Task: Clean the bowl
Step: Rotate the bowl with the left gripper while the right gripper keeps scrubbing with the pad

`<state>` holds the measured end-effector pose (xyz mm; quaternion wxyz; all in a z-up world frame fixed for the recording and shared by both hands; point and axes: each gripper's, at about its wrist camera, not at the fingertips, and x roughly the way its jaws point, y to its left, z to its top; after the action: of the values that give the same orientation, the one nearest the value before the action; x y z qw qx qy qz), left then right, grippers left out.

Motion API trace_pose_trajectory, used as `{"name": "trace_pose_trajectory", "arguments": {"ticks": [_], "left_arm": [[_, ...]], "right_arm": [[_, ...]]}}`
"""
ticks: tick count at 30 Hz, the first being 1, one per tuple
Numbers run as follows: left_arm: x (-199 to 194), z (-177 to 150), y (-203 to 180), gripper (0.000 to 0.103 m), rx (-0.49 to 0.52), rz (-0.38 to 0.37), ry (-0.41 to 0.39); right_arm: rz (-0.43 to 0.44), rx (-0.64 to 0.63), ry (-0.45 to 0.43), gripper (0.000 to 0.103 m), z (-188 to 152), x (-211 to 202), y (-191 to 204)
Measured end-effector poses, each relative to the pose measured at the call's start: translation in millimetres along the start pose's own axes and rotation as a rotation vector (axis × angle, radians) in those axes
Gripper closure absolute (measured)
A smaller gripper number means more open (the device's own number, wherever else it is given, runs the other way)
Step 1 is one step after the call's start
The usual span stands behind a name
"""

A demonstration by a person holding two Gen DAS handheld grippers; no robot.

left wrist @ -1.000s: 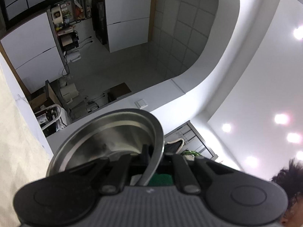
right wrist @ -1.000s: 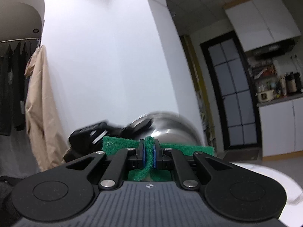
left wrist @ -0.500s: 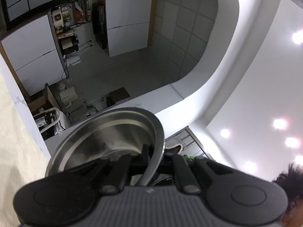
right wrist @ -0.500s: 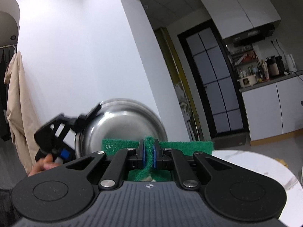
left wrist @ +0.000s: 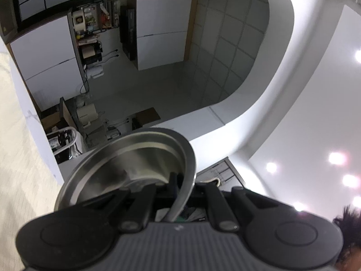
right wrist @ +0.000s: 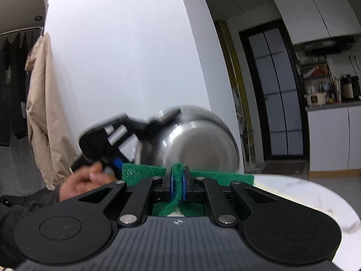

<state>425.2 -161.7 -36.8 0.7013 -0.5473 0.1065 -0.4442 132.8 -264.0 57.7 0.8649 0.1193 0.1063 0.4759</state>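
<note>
A stainless steel bowl is held in the air, tilted on its side. My left gripper is shut on its rim, one finger inside the bowl and one outside. In the right wrist view the bowl's outer underside faces me, with the left gripper and the hand holding it at its left. My right gripper is shut on a green scouring pad, which stands just below and in front of the bowl; whether it touches is unclear.
A round white marble table lies at the lower right of the right wrist view. A beige coat hangs at the left. Kitchen cabinets and a dark glass door stand beyond.
The bowl and left gripper shifted right and nearer in the right wrist view, its underside turning toward me. The pad stays clamped. The left wrist view barely changed.
</note>
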Motion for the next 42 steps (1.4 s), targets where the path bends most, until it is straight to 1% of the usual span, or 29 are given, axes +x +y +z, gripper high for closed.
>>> {"name": "trace_pose_trajectory", "arguments": {"ticks": [5,8,12,17,24,27,30,33,37,39,42], "left_arm": [[-1.1,-1.6,-0.5,0.098,0.0,-0.006,0.017],[0.2,-1.7,-0.9,0.098,0.004,-0.014,0.024],[1.6,-0.6,-1.1,0.098,0.008,-0.026,0.024],[1.0,0.8,0.6,0.098,-0.003,-0.047,0.003],[-1.4,1.8,3.9,0.097,-0.007,-0.04,-0.016],[-1.4,1.3,5.3,0.098,0.005,-0.015,-0.009],[-1.9,0.4,6.7,0.098,0.012,0.006,0.002],[-3.7,-1.6,8.7,0.098,0.009,0.013,0.007],[-6.9,-4.4,8.2,0.098,0.002,0.011,0.011],[-8.7,-3.3,6.7,0.098,0.004,0.005,0.011],[-10.0,-1.2,5.7,0.098,0.006,-0.007,0.002]], "right_arm": [[-0.03,-0.003,-0.046,0.096,18.0,4.5,-11.2],[-0.07,0.014,-0.06,0.096,18.4,2.6,-23.9],[-0.108,0.043,-0.045,0.096,10.0,-0.9,-37.0],[-0.124,0.057,-0.004,0.096,-3.5,-2.3,-44.6],[-0.087,0.062,0.049,0.095,-20.5,-1.3,-38.3],[-0.062,0.049,0.057,0.095,-21.6,-2.4,-30.4],[-0.028,0.037,0.056,0.096,-18.8,-3.3,-19.5],[0.003,0.029,0.034,0.096,-11.4,-7.3,-9.8],[0.004,0.015,-0.008,0.096,0.2,-10.0,-5.0],[-0.016,0.019,-0.022,0.096,5.7,-9.1,-9.5],[-0.034,0.036,-0.021,0.096,7.3,-5.0,-18.7]]}}
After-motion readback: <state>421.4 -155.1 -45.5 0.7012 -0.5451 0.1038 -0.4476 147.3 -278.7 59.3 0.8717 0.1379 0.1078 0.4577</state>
